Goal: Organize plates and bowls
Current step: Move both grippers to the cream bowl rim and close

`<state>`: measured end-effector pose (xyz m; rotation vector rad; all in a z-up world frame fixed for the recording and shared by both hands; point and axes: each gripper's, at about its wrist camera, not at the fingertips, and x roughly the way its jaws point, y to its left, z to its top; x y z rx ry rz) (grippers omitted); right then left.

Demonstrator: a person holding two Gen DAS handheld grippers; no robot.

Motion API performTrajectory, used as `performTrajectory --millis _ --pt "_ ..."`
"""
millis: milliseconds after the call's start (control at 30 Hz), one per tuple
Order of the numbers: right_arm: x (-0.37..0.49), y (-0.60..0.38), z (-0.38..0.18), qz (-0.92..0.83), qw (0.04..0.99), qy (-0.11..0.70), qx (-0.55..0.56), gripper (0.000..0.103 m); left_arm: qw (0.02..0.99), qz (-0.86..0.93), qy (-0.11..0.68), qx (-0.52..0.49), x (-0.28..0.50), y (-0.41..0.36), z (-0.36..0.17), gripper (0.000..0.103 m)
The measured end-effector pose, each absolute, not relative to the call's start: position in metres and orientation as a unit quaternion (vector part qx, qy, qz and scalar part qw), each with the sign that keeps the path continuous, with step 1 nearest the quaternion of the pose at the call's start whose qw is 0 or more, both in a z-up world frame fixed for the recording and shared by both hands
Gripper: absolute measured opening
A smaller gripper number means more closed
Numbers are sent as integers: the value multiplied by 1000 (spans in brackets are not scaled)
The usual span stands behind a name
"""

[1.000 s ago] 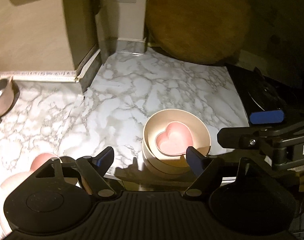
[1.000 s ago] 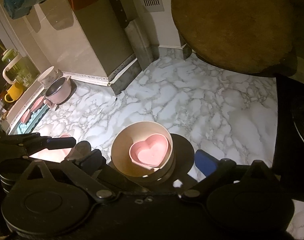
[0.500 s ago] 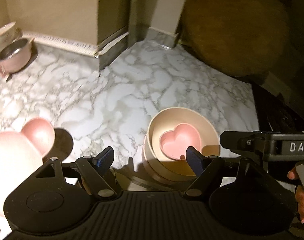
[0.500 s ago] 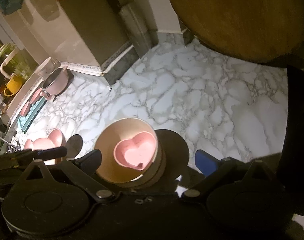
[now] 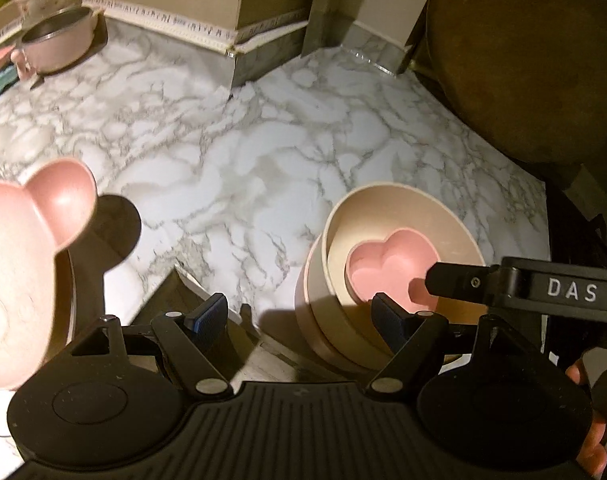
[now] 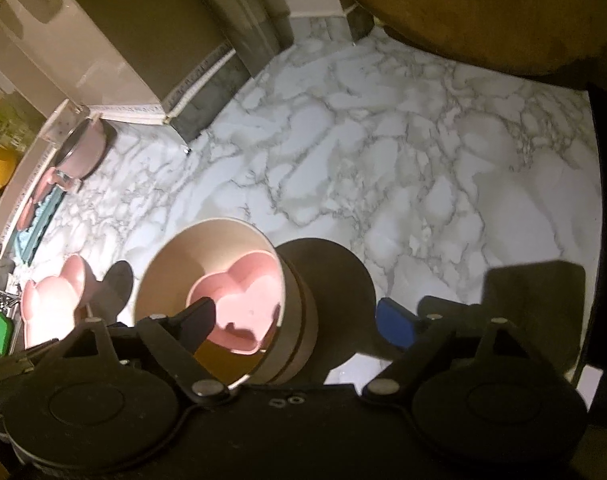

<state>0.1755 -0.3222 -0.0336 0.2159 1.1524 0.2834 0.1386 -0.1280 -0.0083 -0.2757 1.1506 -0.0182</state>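
A pink heart-shaped dish (image 5: 387, 272) lies inside the top bowl of a nested beige bowl stack (image 5: 339, 240) near the counter's front edge. In the right wrist view my right gripper (image 6: 297, 320) straddles the near wall of that bowl (image 6: 171, 272). Its left finger is inside beside the heart dish (image 6: 243, 300) and its blue-padded right finger stands outside, apart from the wall. The jaws are closing without pressing. My left gripper (image 5: 297, 318) hangs open just left of the stack, over the counter edge, with nothing gripped. A pink bear-shaped plate (image 5: 23, 248) sits at the left.
Marble counter (image 5: 243, 160) stretches behind the bowls. A pink pot (image 5: 59, 48) stands at the back left by the wall. A big round wooden board (image 5: 535, 60) leans at the back right, above a dark stove (image 5: 575, 216). A person's fingers (image 5: 583, 372) hold the right gripper.
Both grippers have sunk toward the bowl stack. The right gripper's left finger has entered the top bowl and its jaws have narrowed. The left view rolled, bringing the bear plate in.
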Motion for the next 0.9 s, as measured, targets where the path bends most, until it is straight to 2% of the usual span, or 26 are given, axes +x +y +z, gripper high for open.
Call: performTrajectory --millis 233,567,700,733,867,900 --pt "181 -317 -45 132 816 555 93 74 831 -1 540 -134 140 -129 -12 79" --pt "186 -317 -43 135 819 547 105 68 832 8 537 -141 146 -130 -7 78" --pt "187 -318 -40 134 821 545 106 61 828 14 542 -144 148 -131 -10 77" --pt "188 -318 -41 134 821 545 107 58 827 13 543 -145 148 -131 -11 73" --pt "190 -321 -44 130 817 550 113 47 827 14 543 -148 148 -131 -11 68" --pt "190 -321 -45 131 816 552 113 46 827 12 542 -150 148 -132 -11 62"
